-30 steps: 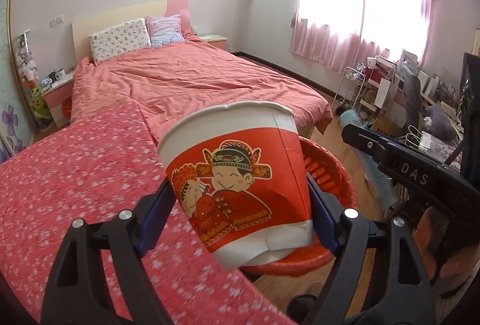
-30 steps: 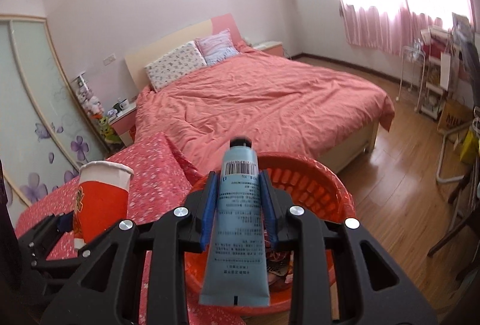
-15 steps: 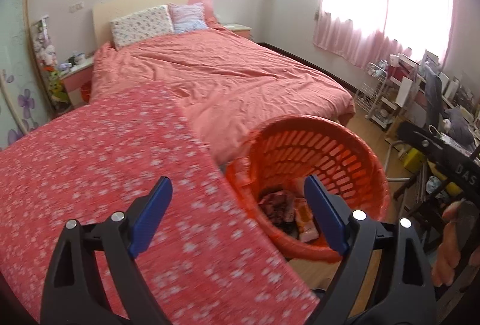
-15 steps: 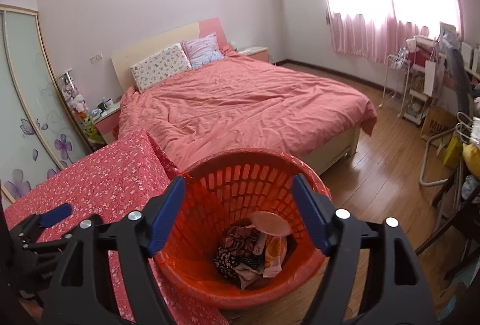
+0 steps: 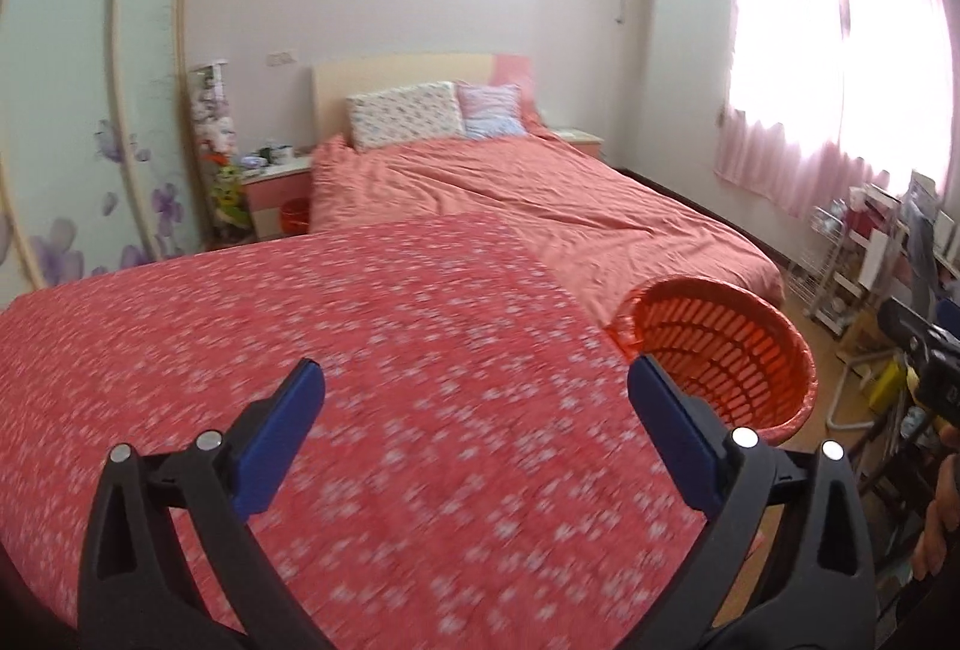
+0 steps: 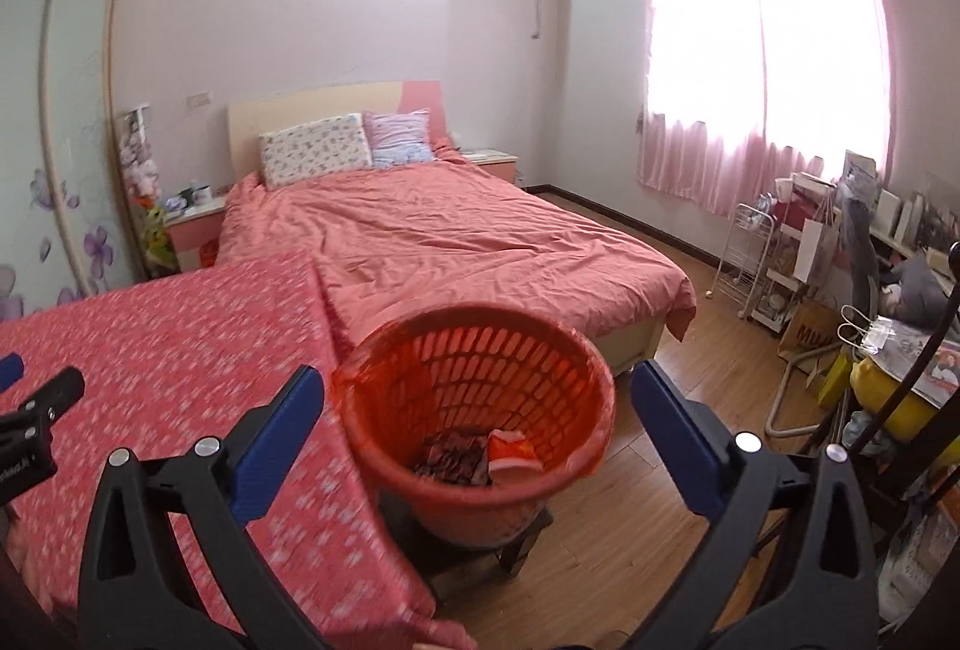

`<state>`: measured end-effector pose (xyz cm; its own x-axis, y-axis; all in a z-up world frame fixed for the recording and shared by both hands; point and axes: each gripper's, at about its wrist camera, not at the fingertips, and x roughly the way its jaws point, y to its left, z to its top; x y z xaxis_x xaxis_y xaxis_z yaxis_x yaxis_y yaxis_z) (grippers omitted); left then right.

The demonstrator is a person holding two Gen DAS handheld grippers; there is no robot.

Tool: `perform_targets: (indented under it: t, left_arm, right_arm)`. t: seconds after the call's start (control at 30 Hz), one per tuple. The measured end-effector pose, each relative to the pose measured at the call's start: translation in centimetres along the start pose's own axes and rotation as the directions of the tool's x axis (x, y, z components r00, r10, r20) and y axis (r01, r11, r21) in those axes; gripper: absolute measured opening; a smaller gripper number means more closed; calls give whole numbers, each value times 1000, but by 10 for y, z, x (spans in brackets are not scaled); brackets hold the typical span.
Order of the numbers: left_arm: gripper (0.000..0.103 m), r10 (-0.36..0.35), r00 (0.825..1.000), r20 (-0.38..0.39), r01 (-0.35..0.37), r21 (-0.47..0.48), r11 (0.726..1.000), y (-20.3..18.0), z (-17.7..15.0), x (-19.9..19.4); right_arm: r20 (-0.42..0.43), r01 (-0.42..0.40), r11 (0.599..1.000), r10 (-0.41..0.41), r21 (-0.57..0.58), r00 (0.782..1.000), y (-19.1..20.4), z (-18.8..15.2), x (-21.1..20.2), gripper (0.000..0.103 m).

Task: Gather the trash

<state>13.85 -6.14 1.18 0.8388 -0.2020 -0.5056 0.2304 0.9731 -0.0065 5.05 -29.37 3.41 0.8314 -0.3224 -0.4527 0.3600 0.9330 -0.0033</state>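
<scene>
The orange basket [image 6: 480, 410] stood on the wooden floor [image 6: 648, 518] just beside the red floral tablecloth [image 5: 336, 362], holding wrappers and a red cup [image 6: 510, 455]. The right gripper [image 6: 477, 410] was opening, jaws wide and empty, above it. The left gripper [image 5: 477, 404] was likewise opening, empty, over the cloth. The bed [image 6: 450, 242] lay beyond.

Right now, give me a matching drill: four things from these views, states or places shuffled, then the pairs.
Things:
1 basket
2 right gripper
3 tablecloth
4 pillows

States:
A jaws opening, nothing between them
B at the headboard
C red with white flecks, bare
D orange, trash at the bottom

Pairs: 1-D, 2-A, 3-C, 4-B
</scene>
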Motion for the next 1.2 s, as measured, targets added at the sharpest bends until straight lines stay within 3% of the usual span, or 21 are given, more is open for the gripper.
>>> perform_targets:
  t: [0.27, 0.5, 0.7, 1.07, 1.2]
  left_arm:
    - [99, 114, 993, 30, -112, -60, 992, 26, -45, -50]
    - [99, 201, 977, 73, -196, -64, 978, 30, -73, -82]
    - [99, 207, 978, 38, -202, -105, 974, 37, -82, -93]
    - [99, 203, 979, 7, -201, -113, 973, 38, -83, -101]
    - [99, 207, 978, 9, -205, -107, 973, 35, -82, -103]
  right_arm:
    - [93, 43, 999, -43, 7, 995, 21, -28, -44, 101]
    - [-2, -2, 999, 2, 55, 1000, 25, -46, -48, 101]
    - [-71, 19, 998, -15, 55, 997, 33, -54, -49, 101]
    - [-62, 40, 998, -37, 38, 997, 45, -64, -63, 101]
    - [-50, 113, 993, -111, 26, 993, 45, -65, -66, 101]
